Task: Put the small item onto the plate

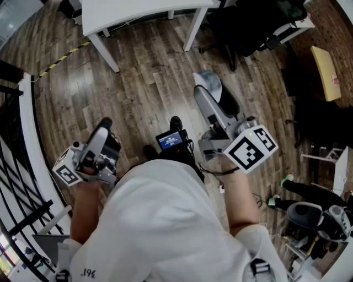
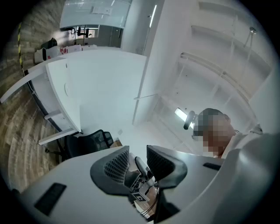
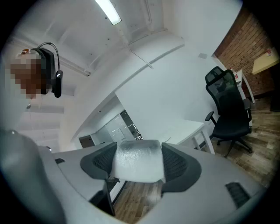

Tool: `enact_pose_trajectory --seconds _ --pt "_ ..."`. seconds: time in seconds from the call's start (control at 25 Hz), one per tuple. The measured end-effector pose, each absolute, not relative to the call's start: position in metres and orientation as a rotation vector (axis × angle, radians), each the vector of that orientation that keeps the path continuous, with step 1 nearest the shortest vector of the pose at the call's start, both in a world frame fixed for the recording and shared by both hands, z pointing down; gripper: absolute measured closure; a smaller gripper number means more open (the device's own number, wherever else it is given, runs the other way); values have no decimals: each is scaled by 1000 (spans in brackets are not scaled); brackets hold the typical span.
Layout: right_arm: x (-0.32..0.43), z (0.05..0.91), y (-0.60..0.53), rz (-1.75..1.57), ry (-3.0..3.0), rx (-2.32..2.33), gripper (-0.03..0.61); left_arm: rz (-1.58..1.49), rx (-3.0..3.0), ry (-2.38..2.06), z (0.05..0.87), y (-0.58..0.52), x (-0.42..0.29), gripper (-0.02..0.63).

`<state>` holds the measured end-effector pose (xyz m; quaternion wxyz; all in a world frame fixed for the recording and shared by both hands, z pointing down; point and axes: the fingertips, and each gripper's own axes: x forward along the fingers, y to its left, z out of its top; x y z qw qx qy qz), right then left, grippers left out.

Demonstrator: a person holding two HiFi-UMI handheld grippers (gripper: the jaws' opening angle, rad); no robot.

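My right gripper (image 1: pixel 207 92) reaches forward at chest height over the wooden floor. It is shut on a small frosted, translucent white item (image 1: pixel 210 81). In the right gripper view that item (image 3: pixel 136 169) fills the whole gap between the dark ribbed pads of the right gripper (image 3: pixel 138 151). My left gripper (image 1: pixel 103 126) is held out at the left and tilted upward. In the left gripper view the left gripper (image 2: pixel 138 160) has its jaws a little apart with nothing between them; the other gripper shows through the gap. No plate shows in any view.
A white table (image 1: pixel 143 14) stands ahead, with a black office chair (image 1: pixel 259 25) to its right. A black railing (image 1: pixel 16 165) runs along the left. A yellow board (image 1: pixel 326 71) and some equipment (image 1: pixel 317 220) sit at the right. A small screen (image 1: pixel 170 141) hangs at the person's chest.
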<state>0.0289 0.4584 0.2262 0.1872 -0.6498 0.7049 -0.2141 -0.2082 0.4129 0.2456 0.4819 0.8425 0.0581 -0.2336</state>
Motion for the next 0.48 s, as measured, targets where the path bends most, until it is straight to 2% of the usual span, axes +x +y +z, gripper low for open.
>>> enact_pose_trajectory --seconds 0.48 --pt "21 223 449 -640 2004 -1790 261 -548 2046 140 242 414 -204 506"
